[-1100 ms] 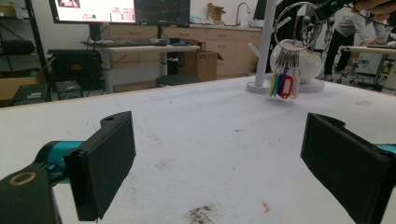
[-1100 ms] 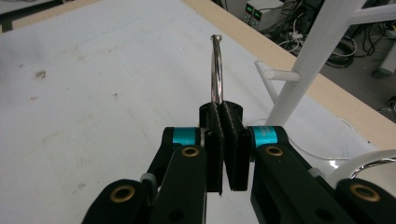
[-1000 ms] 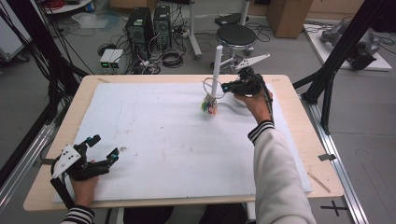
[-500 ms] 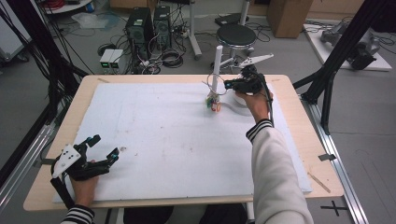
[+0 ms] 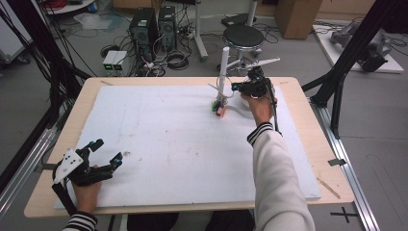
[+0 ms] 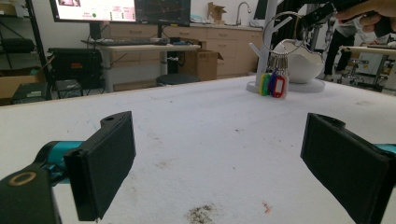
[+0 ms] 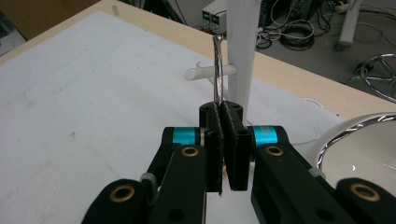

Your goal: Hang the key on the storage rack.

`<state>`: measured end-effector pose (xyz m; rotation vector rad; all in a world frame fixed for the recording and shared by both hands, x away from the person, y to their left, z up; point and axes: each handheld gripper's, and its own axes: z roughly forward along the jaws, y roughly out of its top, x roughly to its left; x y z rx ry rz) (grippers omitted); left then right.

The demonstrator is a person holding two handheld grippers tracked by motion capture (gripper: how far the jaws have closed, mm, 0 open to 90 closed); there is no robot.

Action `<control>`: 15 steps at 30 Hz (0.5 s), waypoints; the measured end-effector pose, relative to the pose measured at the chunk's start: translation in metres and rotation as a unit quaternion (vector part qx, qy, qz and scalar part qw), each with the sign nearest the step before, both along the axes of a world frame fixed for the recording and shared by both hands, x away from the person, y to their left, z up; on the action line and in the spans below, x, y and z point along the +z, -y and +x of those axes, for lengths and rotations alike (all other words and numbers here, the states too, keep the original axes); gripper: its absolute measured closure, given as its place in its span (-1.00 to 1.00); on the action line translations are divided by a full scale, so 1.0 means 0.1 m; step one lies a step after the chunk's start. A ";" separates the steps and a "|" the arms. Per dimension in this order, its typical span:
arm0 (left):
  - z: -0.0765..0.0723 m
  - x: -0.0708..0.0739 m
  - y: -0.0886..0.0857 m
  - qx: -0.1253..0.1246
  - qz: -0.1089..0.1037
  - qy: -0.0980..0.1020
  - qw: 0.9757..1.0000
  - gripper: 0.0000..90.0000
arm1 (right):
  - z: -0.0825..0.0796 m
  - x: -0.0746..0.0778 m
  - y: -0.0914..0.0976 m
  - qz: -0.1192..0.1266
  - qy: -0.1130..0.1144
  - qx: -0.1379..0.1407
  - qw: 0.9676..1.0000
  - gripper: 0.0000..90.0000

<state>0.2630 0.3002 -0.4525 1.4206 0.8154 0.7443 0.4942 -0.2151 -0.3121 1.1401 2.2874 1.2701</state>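
Right hand-held gripper (image 5: 239, 87) edged rightward, apparently clamping key ring (image 7: 217, 70).

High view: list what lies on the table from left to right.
Open black left gripper near the front left corner → bunch of coloured key tags hanging by the white peg stand → black right gripper, shut on the metal key ring.

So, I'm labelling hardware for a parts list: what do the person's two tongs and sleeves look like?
Both tongs are black linkages with flat rectangular jaws, teal collars and brass-ringed pivots. The left tongs carry a grey three-cornered plate; a black cable trails from the right tongs. The right sleeve is white with a striped cuff.
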 end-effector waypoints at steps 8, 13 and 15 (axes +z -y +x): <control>0.00 0.00 0.00 0.000 0.000 0.001 1.000 -0.76 | 0.01 -0.06 0.01 -0.002 -0.010 -0.012 1.000 0.96; 0.00 0.00 0.00 0.000 0.000 0.001 1.000 -0.76 | 0.02 -0.08 -0.01 -0.006 -0.014 -0.015 1.000 0.96; 0.00 0.00 0.00 0.000 0.000 0.001 1.000 -0.76 | 0.03 -0.10 -0.02 -0.006 -0.017 -0.017 1.000 0.96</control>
